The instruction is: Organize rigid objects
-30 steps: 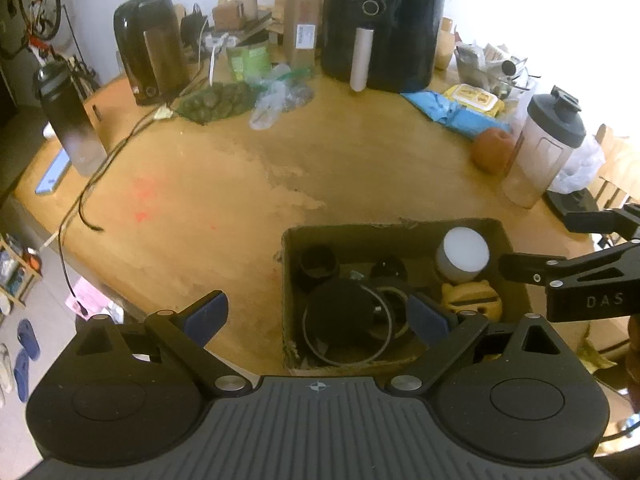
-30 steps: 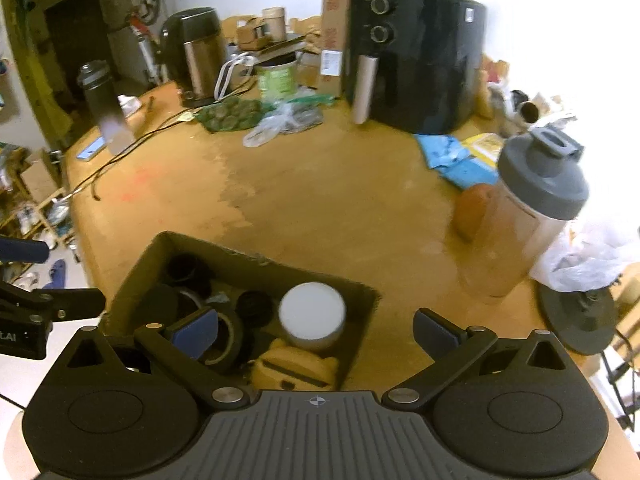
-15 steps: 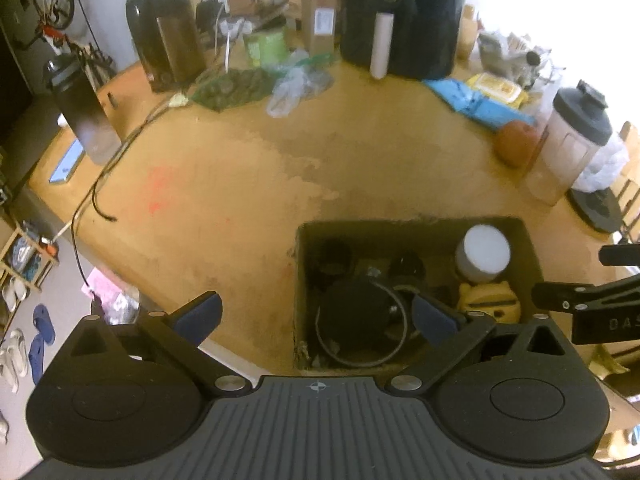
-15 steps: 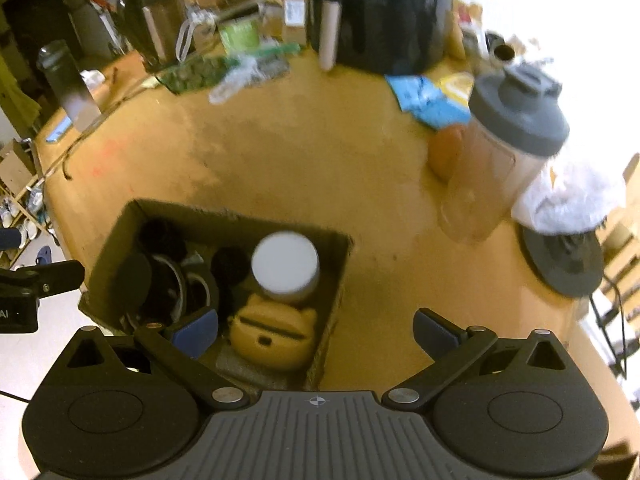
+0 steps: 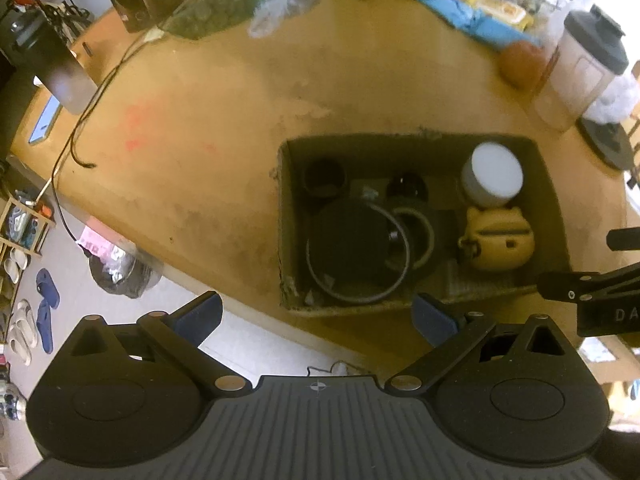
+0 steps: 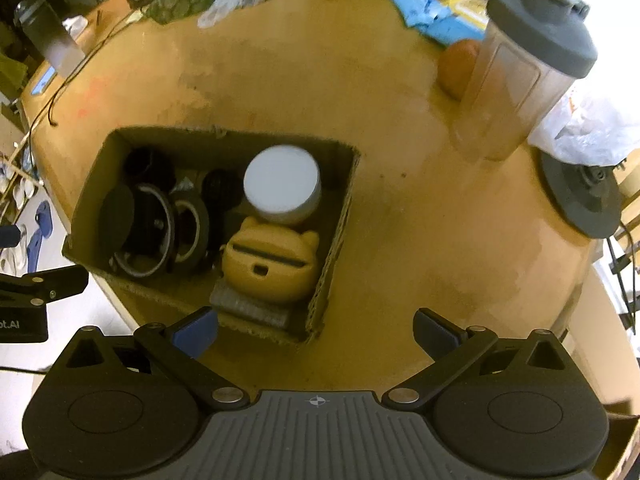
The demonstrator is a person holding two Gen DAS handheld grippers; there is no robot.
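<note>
We hover 2 spread, empty grippers, left (image 5: 314, 314) and right (image 6: 316, 328), above the box (image 6: 334, 236), which holds the white-lidded jar (image 6: 282, 182), bear case (image 6: 270, 268) and dark lids (image 5: 346, 240).

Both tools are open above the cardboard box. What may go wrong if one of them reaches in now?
1. The cardboard box sits at the table edge; a push might slide it off.
2. The white-lidded jar touches the yellow bear-shaped case, so gripping one may shift the other.
3. The black rings overlap and could snag the left tool.
</note>
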